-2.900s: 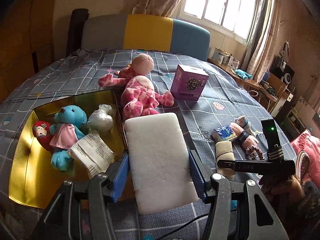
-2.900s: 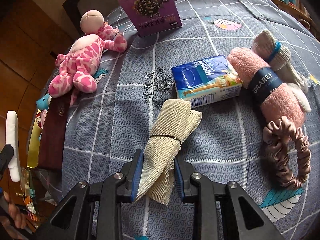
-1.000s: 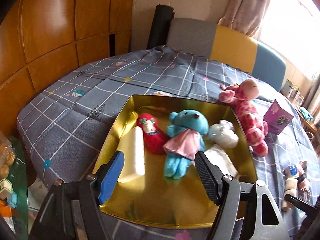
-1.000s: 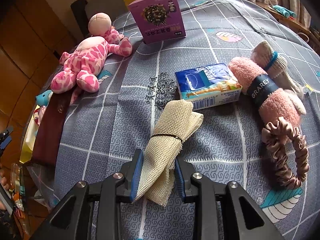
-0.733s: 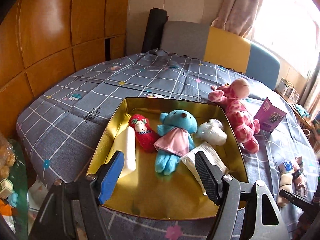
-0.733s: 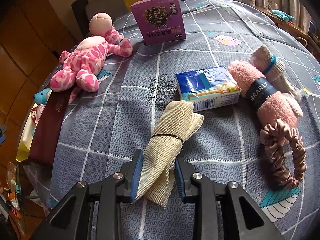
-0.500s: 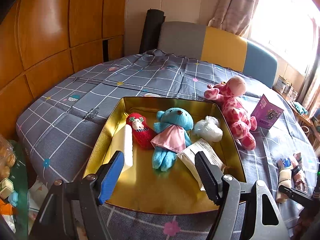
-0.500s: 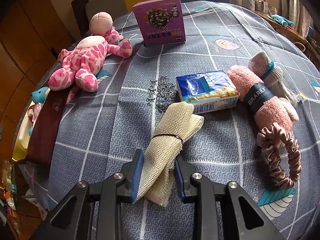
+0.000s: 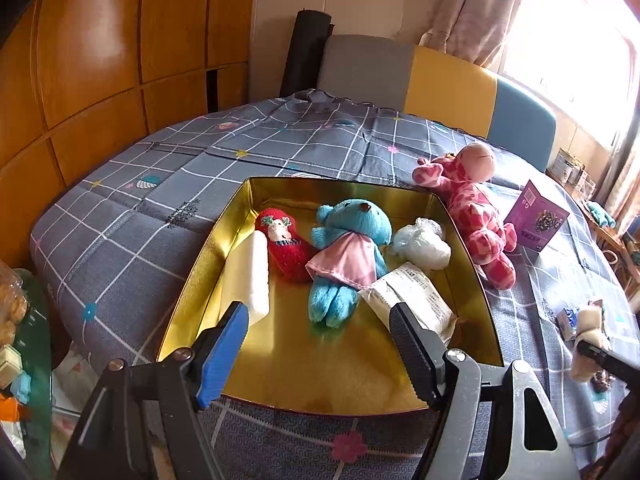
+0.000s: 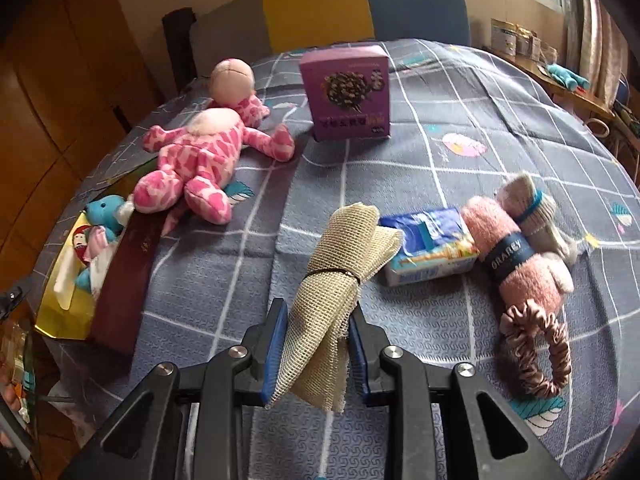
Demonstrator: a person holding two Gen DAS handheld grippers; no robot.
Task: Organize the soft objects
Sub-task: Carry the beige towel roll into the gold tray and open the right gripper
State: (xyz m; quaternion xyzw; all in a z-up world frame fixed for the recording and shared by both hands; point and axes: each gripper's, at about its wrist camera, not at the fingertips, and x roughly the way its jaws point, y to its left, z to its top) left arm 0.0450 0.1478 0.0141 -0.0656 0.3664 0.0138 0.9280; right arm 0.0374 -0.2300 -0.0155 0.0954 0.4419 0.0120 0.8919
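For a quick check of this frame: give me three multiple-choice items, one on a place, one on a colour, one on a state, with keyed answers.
1. Where does the blue teddy bear lie?
A. in the gold tray
B. on the purple box
C. on the chair

2. What colour is the scrunchie?
A. green
B. dusty pink
C. black

3. What is the right gripper doing?
A. open and empty
B. shut on the tissue pack
C. shut on the beige mesh cloth roll

Answers: 1 A, the bear lies inside the tray's walls; 2 B, it is dusty pink beside the pink sock roll; 3 C, both pads press the cloth.
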